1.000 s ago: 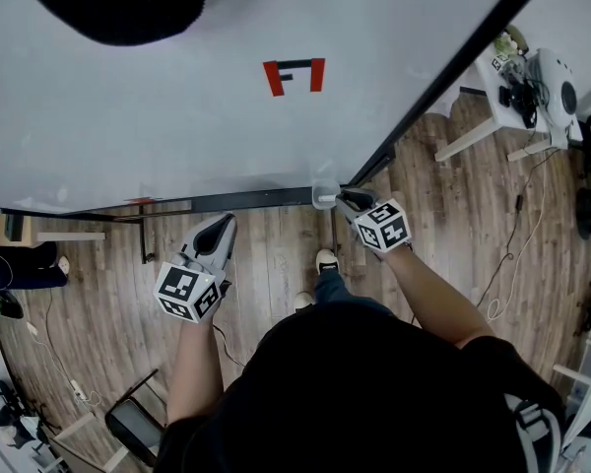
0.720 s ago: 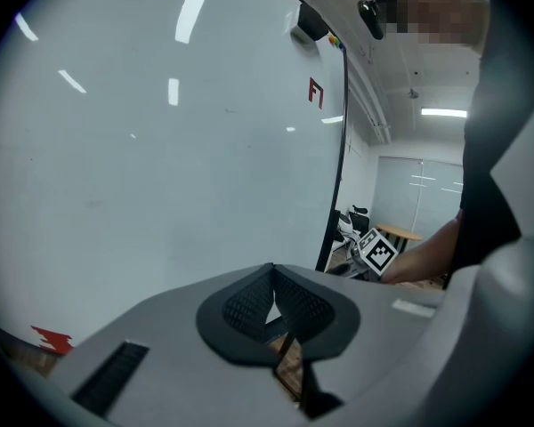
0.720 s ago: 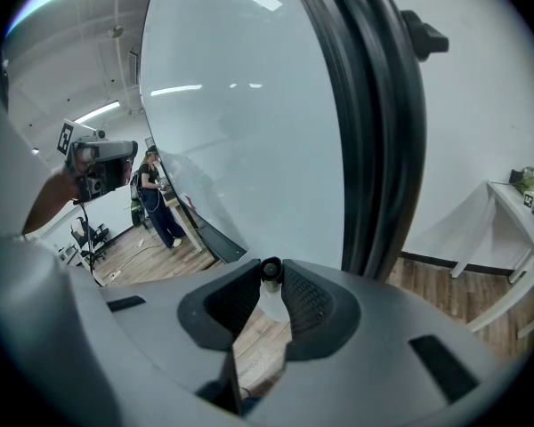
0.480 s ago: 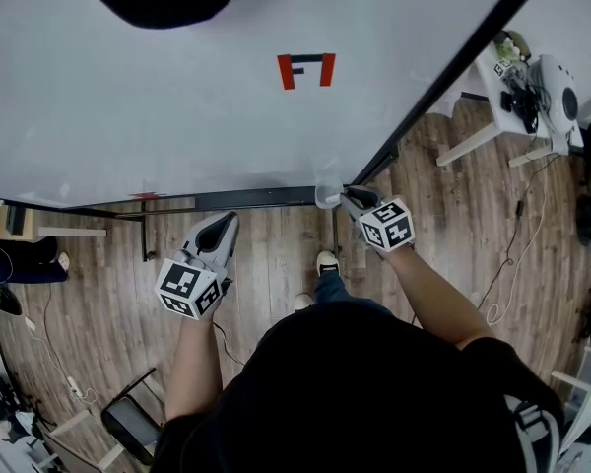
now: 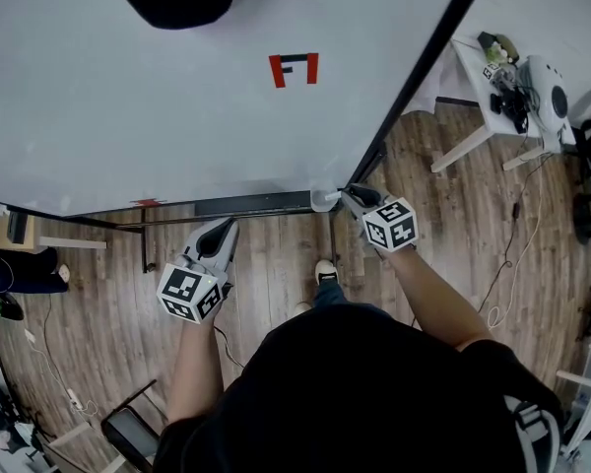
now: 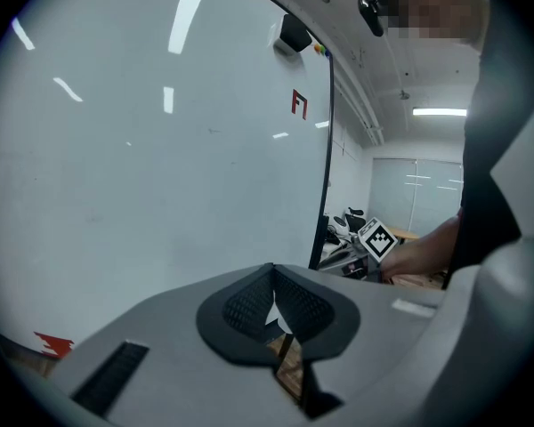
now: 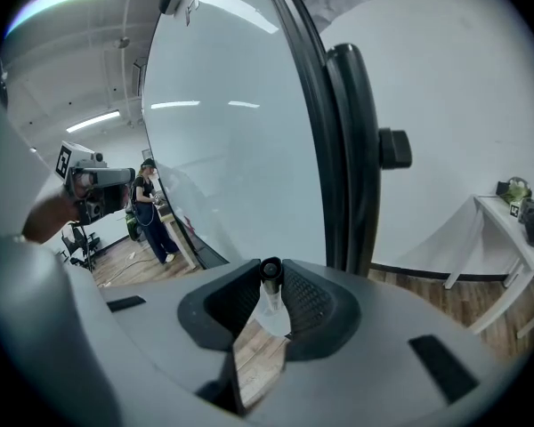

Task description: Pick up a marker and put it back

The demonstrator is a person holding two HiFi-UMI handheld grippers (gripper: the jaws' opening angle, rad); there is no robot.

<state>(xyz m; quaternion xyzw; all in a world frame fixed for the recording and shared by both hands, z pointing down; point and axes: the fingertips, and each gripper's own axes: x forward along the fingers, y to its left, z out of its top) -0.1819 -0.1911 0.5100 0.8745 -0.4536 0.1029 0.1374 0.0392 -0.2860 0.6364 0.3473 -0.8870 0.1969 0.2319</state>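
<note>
A black-tipped marker (image 7: 270,272) stands between the pads of my right gripper (image 7: 269,294), which is shut on it. Right under it is a small clear cup (image 7: 269,317). In the head view this cup (image 5: 322,201) sits at the right end of the whiteboard's ledge (image 5: 246,203), and the right gripper (image 5: 347,197) touches it from the right. The whiteboard (image 5: 177,116) bears a red mark (image 5: 294,69). My left gripper (image 5: 220,233) hangs lower left, off the ledge; its jaws (image 6: 271,314) are shut with nothing in them.
The board's black frame post (image 7: 338,149) rises just right of the cup. A white table (image 5: 517,77) with gear stands at the far right. A chair (image 5: 133,427) and cables lie on the wood floor at the lower left. A person (image 7: 151,207) stands far off.
The head view has shifted slightly. Both grippers keep nearly the same places, the right one still holding the marker at the cup.
</note>
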